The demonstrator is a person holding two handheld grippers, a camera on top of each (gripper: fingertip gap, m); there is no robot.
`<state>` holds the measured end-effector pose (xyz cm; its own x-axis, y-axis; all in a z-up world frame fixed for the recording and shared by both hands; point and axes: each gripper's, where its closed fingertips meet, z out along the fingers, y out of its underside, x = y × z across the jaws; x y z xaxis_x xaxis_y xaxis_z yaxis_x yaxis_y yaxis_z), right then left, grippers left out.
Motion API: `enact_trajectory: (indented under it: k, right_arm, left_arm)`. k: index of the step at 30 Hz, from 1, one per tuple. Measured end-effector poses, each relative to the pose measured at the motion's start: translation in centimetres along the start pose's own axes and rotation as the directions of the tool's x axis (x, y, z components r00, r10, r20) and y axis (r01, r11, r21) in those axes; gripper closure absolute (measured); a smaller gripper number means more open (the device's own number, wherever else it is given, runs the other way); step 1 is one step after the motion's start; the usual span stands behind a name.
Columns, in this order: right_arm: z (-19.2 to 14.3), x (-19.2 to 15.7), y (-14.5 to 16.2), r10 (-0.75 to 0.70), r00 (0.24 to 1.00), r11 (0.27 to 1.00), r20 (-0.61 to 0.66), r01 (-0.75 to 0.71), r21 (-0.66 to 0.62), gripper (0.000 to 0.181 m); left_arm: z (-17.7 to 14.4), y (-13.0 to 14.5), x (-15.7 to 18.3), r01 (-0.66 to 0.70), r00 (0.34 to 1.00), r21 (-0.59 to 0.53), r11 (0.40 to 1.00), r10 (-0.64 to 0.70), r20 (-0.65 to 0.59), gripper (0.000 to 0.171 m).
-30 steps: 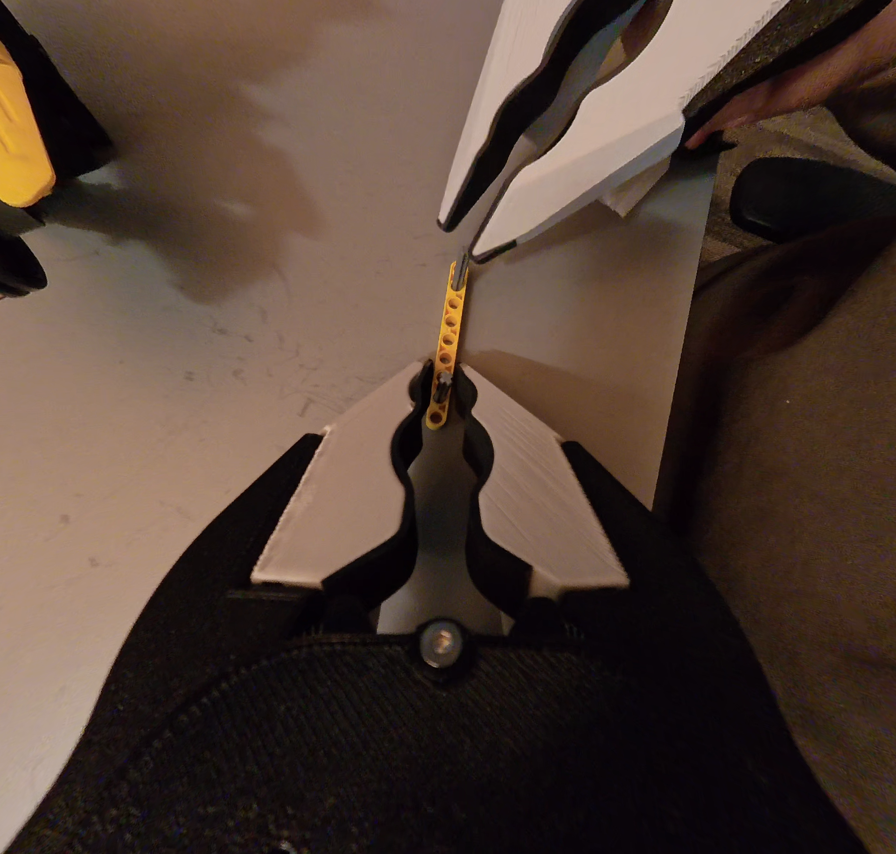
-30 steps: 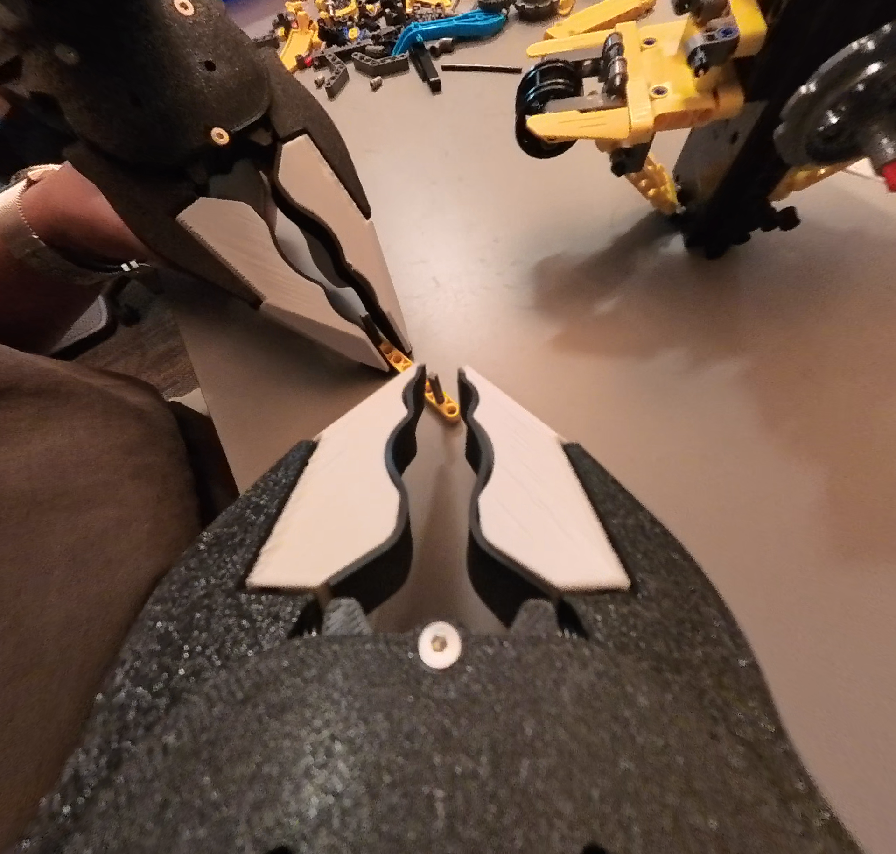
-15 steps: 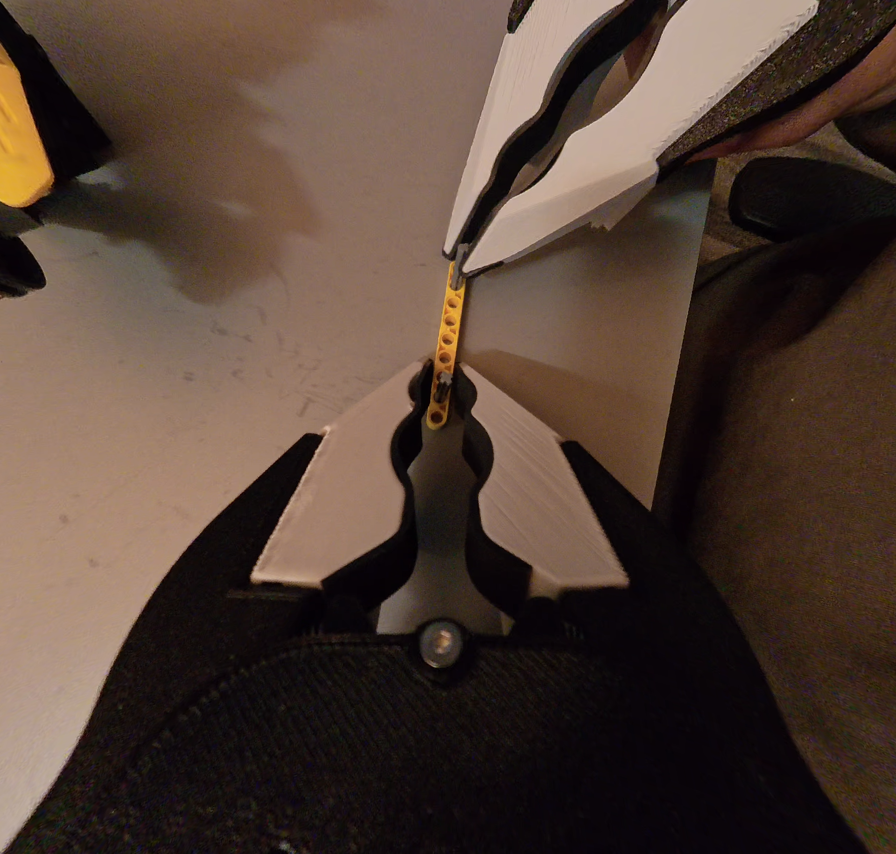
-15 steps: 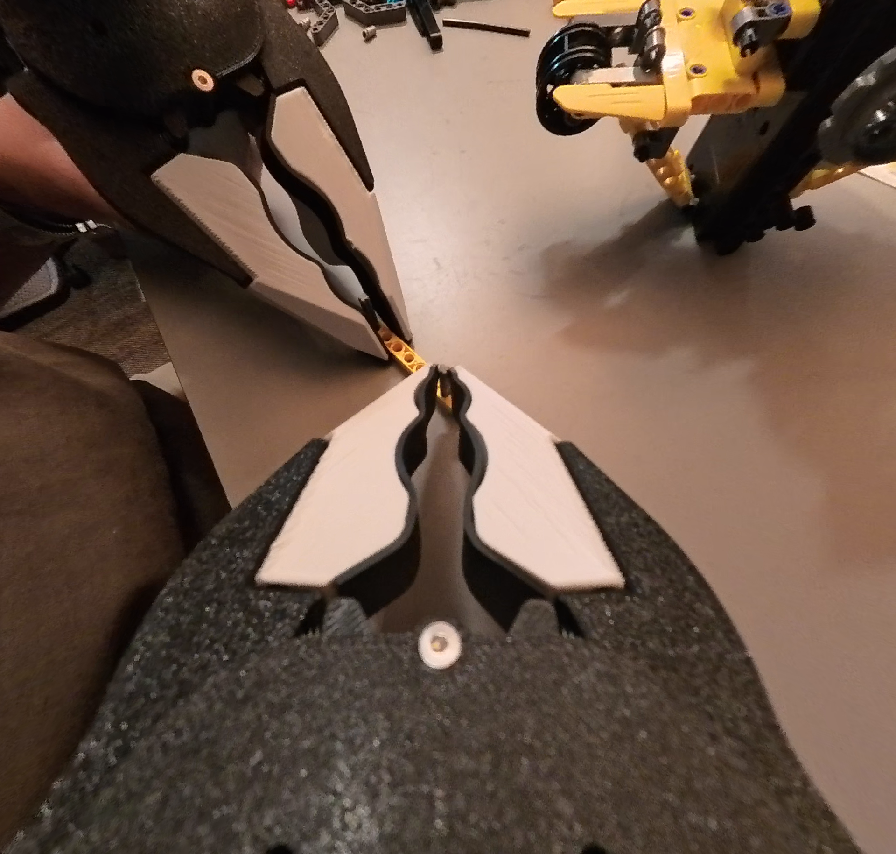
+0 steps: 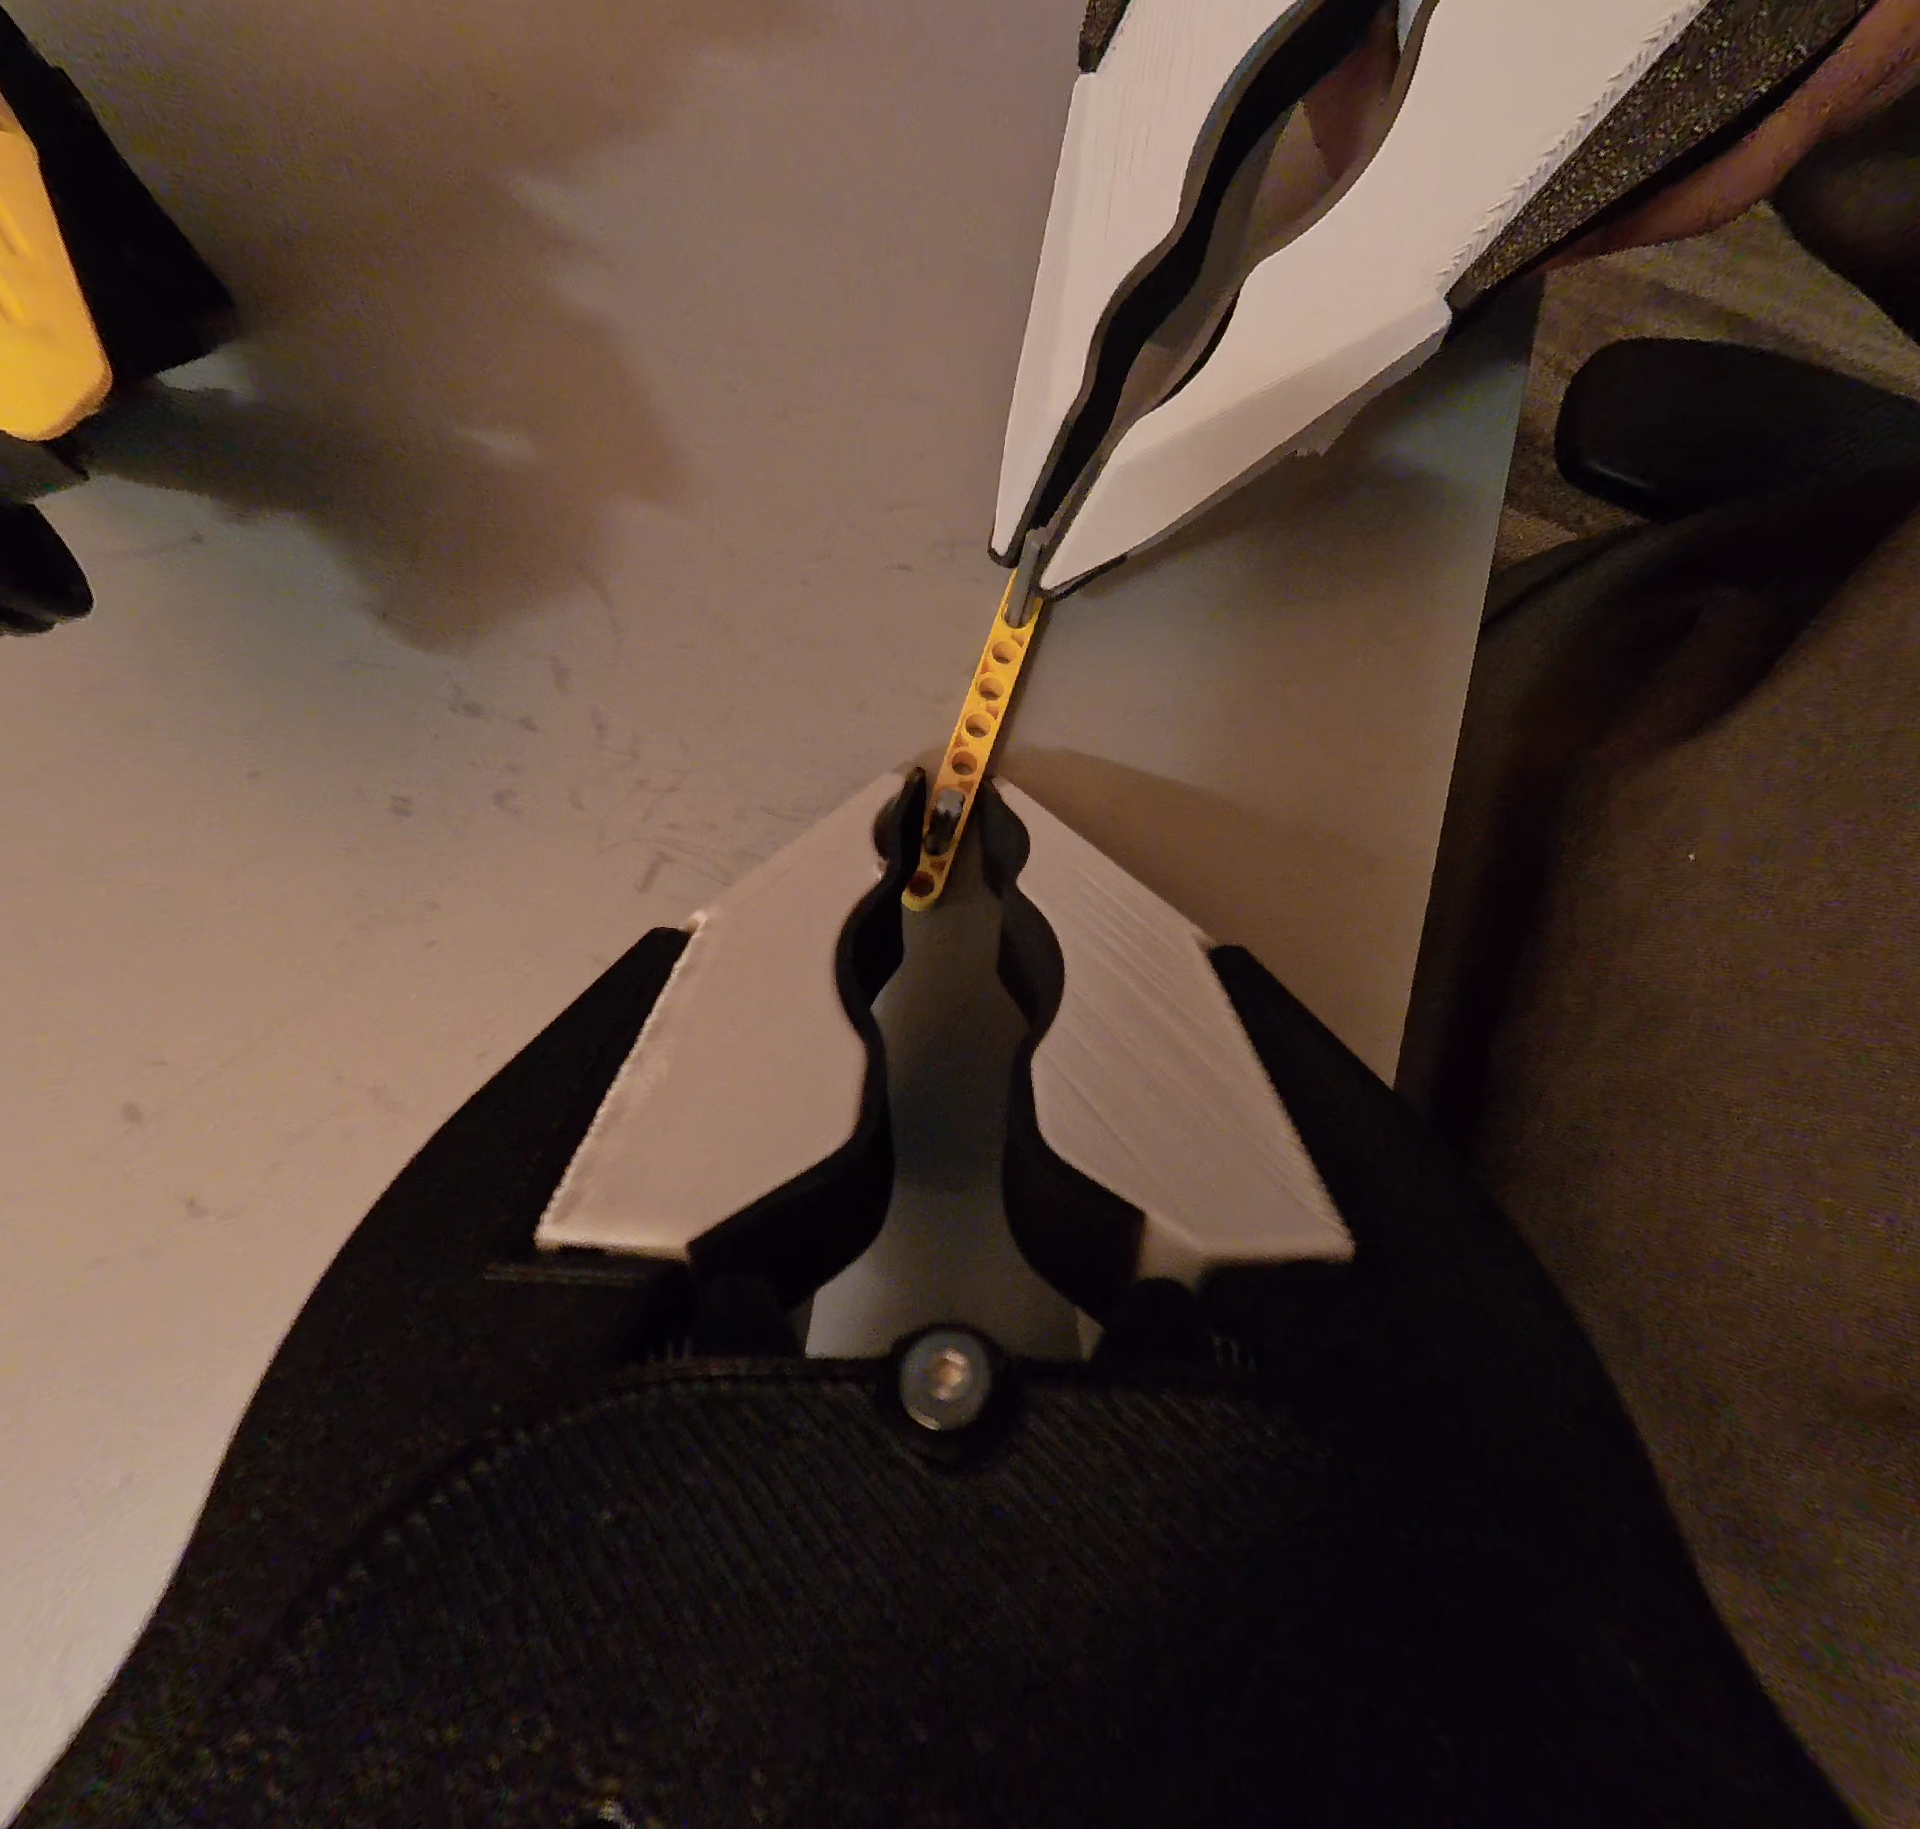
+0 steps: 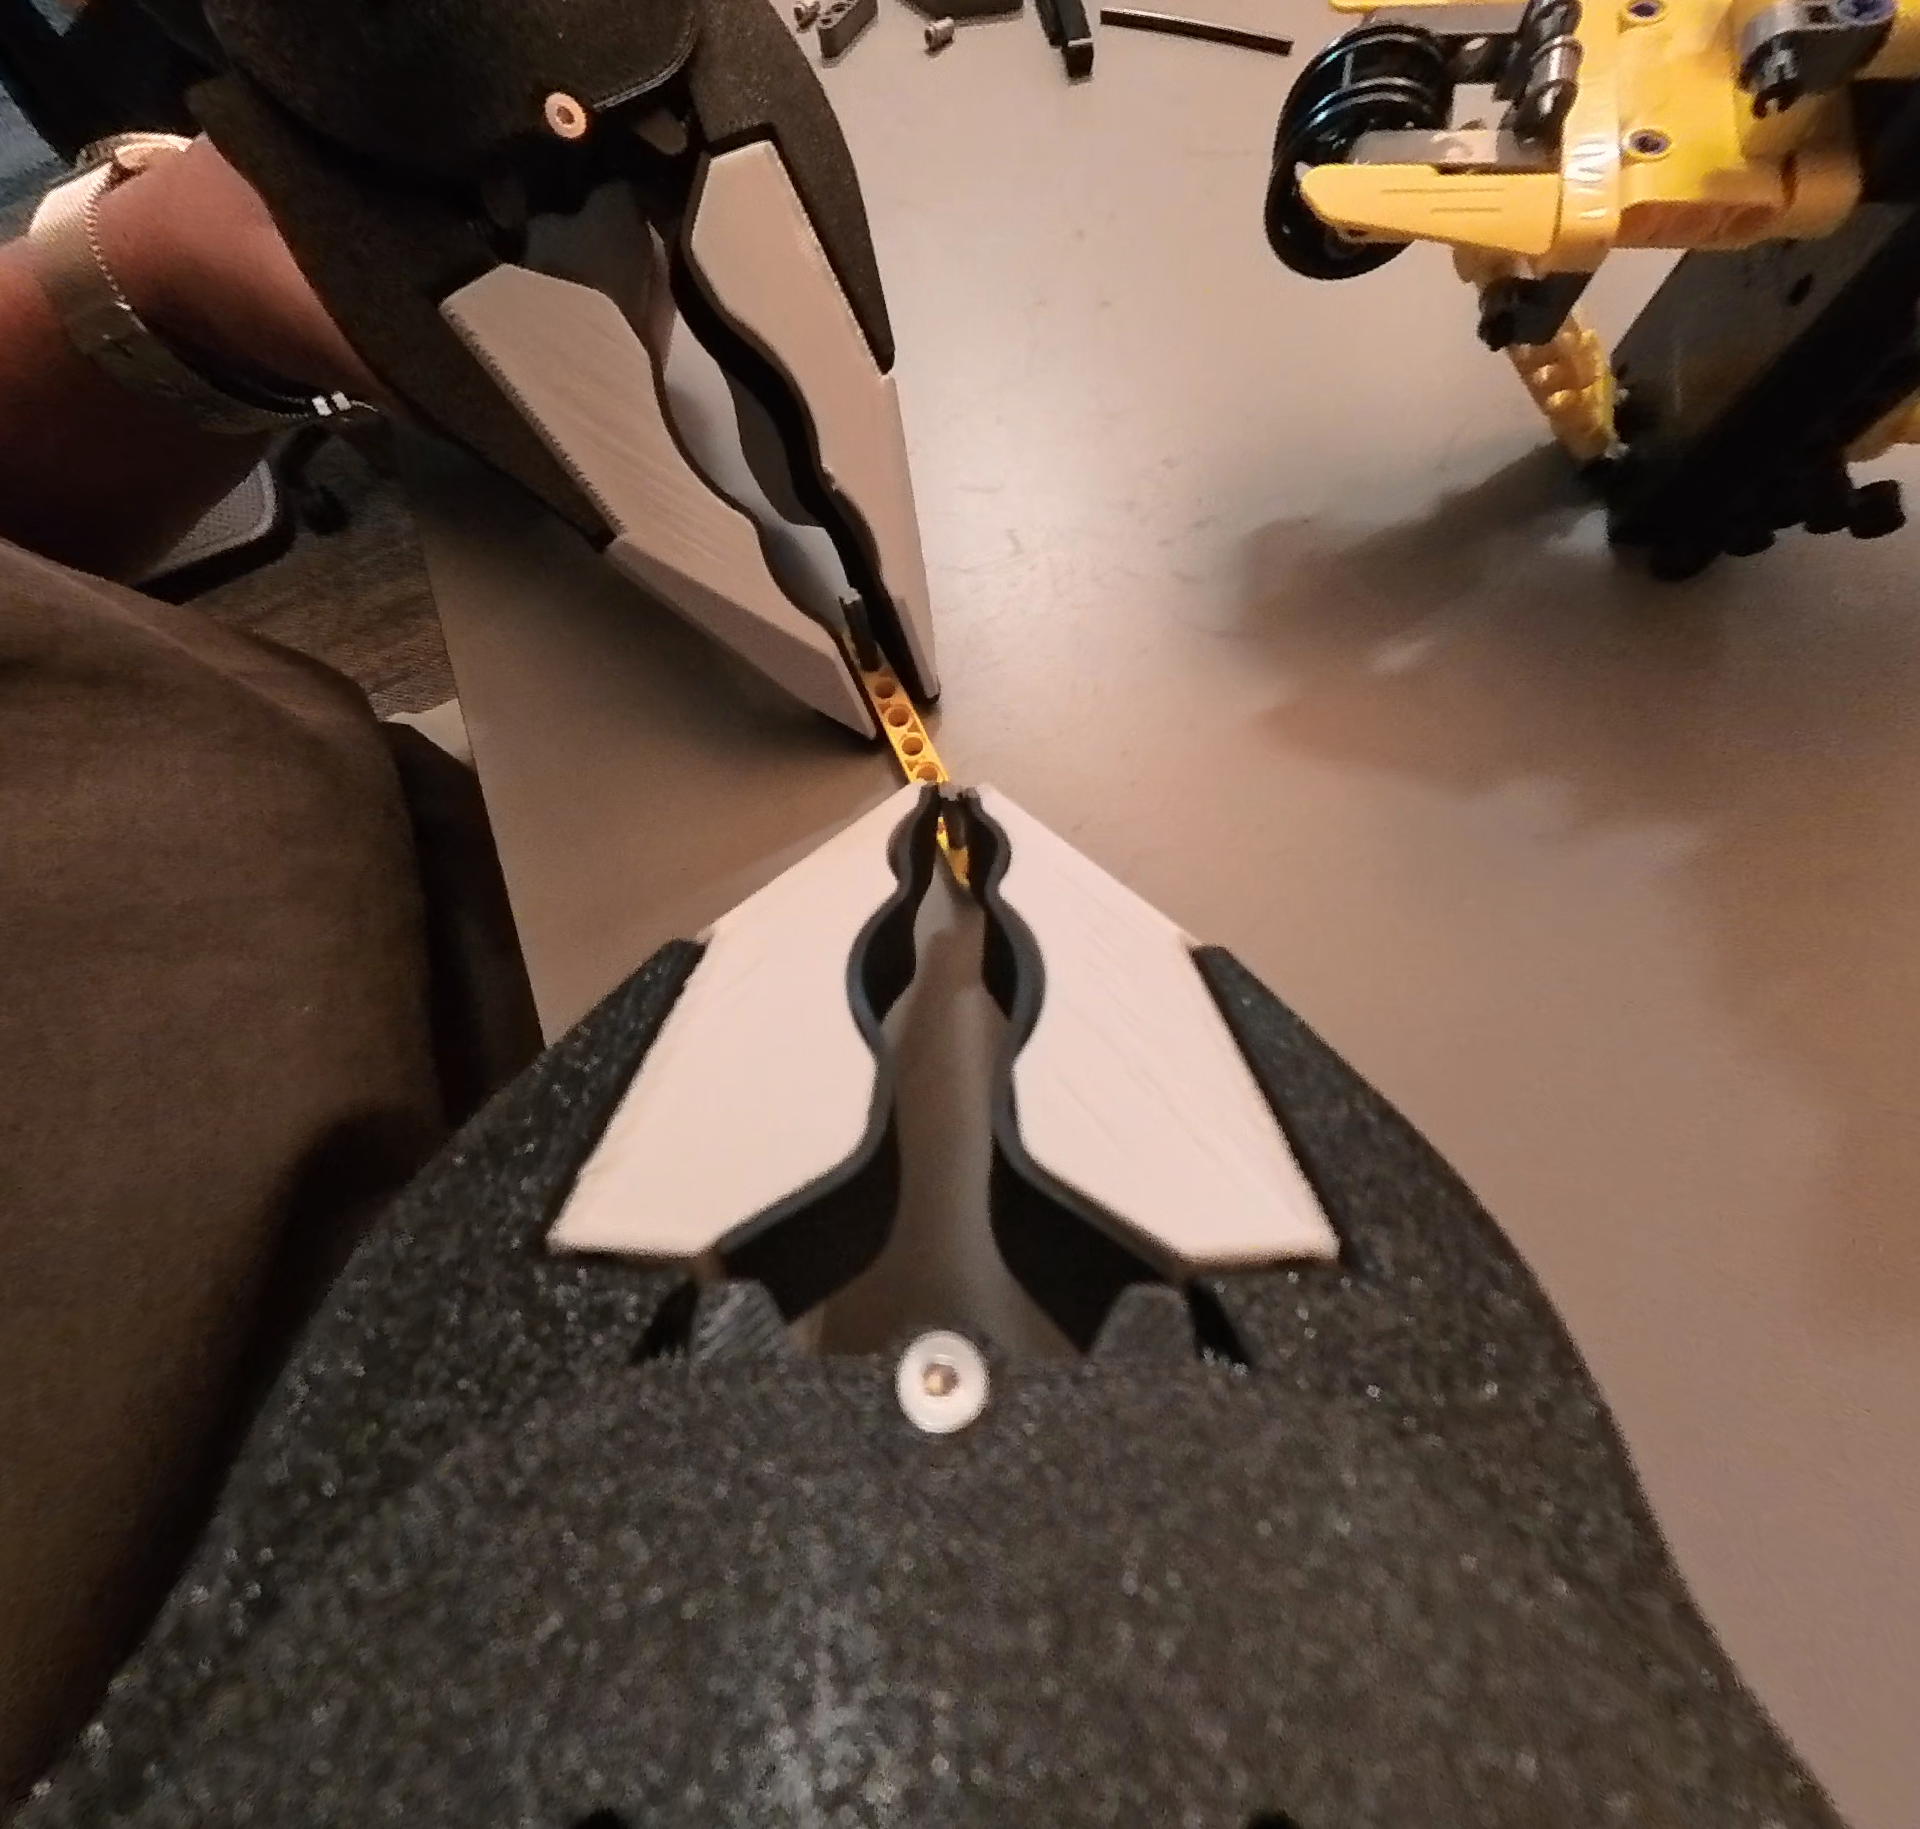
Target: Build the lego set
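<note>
One thin yellow beam (image 5: 985, 704) with a row of holes is held above the table (image 5: 416, 844) between two grippers; the left gripper (image 5: 948, 823) is closed on the near end (where a dark pin (image 5: 943, 811) sits), the right gripper (image 6: 954, 813) is closed on the far end; it is judged light, stiff, slippery.

A beam (image 5: 985, 709) spans between both grippers' fingers (image 5: 1070, 1031), above the table (image 5: 312, 844).
</note>
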<state>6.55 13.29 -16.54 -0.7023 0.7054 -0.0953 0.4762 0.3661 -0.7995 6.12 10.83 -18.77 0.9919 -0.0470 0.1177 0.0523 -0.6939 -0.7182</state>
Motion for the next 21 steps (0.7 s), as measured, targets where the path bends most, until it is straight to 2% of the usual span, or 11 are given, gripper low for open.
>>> enact_trajectory:
  k: [21]
  right_arm:
    - [-0.03,-0.06,-0.06,-0.049,0.999,0.999,0.025,0.048,0.009,0.173]
  left_arm:
    - [0.0,0.0,-0.01,-0.002,1.0,0.0,1.0,0.002,0.002,0.163]
